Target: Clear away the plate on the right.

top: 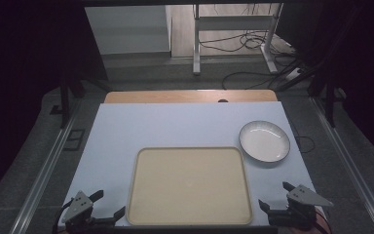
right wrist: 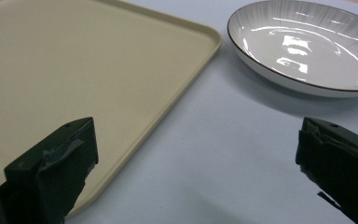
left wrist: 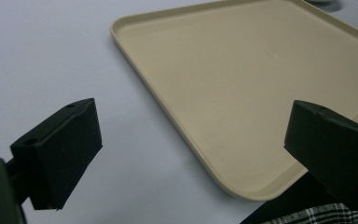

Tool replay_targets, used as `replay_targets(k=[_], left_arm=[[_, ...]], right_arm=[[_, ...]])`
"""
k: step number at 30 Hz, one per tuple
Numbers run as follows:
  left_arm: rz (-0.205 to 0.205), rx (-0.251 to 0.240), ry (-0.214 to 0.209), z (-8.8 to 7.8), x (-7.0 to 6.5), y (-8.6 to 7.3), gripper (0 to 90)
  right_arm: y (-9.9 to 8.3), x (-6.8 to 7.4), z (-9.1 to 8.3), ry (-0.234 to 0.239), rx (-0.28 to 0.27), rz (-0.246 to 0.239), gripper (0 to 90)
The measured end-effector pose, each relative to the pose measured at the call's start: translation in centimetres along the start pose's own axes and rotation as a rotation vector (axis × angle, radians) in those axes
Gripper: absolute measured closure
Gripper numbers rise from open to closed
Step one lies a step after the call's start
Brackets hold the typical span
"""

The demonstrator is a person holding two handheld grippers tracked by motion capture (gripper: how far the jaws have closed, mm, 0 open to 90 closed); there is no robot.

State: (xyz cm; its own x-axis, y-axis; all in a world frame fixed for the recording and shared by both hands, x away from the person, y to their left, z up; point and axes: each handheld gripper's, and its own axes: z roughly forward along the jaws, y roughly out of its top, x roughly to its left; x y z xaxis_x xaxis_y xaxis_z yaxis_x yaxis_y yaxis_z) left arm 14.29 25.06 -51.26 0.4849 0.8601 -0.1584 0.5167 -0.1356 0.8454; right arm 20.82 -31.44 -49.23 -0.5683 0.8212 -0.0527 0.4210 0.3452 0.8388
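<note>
both the left gripper [top: 108,204] and right gripper [top: 275,196] gape empty beside the tray [top: 190,222]; the glazed plate [top: 264,141] beyond its far right corner looks slippery, breakable, best pinched at the rim.

Dim room seen from above: a pale blue tabletop [top: 175,124] with a wooden edge [top: 190,96] at its far side, grey floor [top: 175,73] beyond, a white metal desk frame [top: 233,29], loose black cables [top: 246,44], and dark curtains [top: 24,73] either side.
</note>
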Motion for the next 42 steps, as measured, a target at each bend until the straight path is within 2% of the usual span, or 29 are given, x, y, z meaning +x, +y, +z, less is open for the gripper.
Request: replay_targets(k=[3, 7, 11, 15, 22, 28, 42], left_arm=[[-0.002, -0.006, 0.002, -0.2, 0.0, -0.1, 3.5], [0.0, -0.005, 0.002, -0.2, 0.0, -0.1, 3.5], [-0.001, 0.0, 0.003, -0.1, 0.0, -0.1, 3.9], [-0.001, 0.001, 0.004, -0.1, 0.0, -0.1, 4.1], [-0.003, 0.0, 0.004, -0.1, 0.0, -0.1, 4.1], [-0.023, -0.007, -0.003, -0.2, 0.2, -0.2, 4.0], [-0.021, -0.004, -0.005, -0.2, 0.2, -0.1, 4.0]], right_arm=[[0.0, -0.1, 0.1, 0.013, 0.005, 0.005, 0.0], [0.1, 0.1, 0.3, 0.014, 0.016, -0.013, 0.0], [0.1, 0.3, 0.4, 0.021, 0.056, -0.011, 0.1], [0.1, 0.6, 0.5, -0.008, 0.079, -0.022, 0.4], [0.2, 0.6, 0.3, -0.002, 0.065, -0.026, 0.6], [0.3, 0.8, 0.4, -0.008, 0.069, -0.045, 0.5], [1.0, 0.9, 1.0, -0.008, 0.043, -0.086, 0.5]])
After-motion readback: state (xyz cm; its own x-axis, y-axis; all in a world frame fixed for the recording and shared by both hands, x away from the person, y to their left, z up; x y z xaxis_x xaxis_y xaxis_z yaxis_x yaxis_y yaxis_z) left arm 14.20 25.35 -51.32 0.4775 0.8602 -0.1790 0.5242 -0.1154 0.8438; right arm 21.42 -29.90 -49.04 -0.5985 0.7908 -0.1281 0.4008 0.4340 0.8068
